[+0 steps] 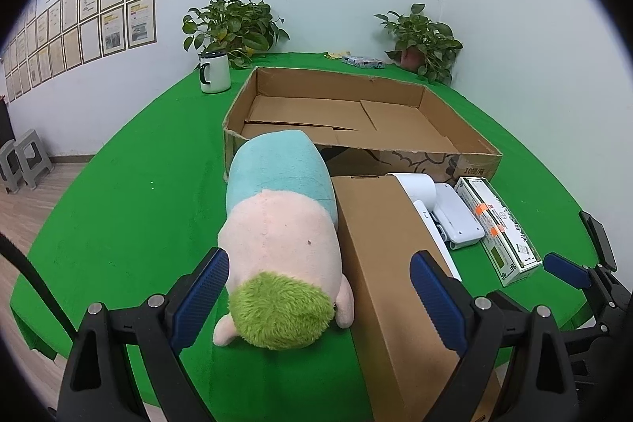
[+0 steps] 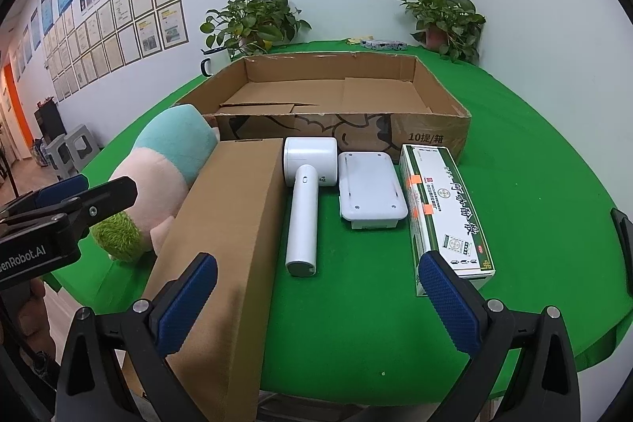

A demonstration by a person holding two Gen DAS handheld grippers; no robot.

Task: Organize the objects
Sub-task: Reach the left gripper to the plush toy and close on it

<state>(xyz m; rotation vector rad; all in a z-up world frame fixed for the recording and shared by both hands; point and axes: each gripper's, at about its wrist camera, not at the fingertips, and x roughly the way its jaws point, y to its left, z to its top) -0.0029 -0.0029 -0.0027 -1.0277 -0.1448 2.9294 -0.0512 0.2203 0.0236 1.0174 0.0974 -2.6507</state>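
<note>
plush toy (image 1: 277, 240) near desk (image 1: 118, 224) front edge, touching closed carton (image 1: 391, 263), soft and light, we'd pinch its pink middle | left gripper (image 1: 318, 293) tongs apart, empty, tilted down over it | right gripper (image 2: 316, 299) tongs apart, empty, tilted down, facing white handheld device (image 2: 304, 200)

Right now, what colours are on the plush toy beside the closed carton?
The plush toy is teal, pale pink, with a fuzzy lime-green patch; clearest in the left wrist view.

"10提/箱" — cardboard tray (image 2: 431, 133)
</note>
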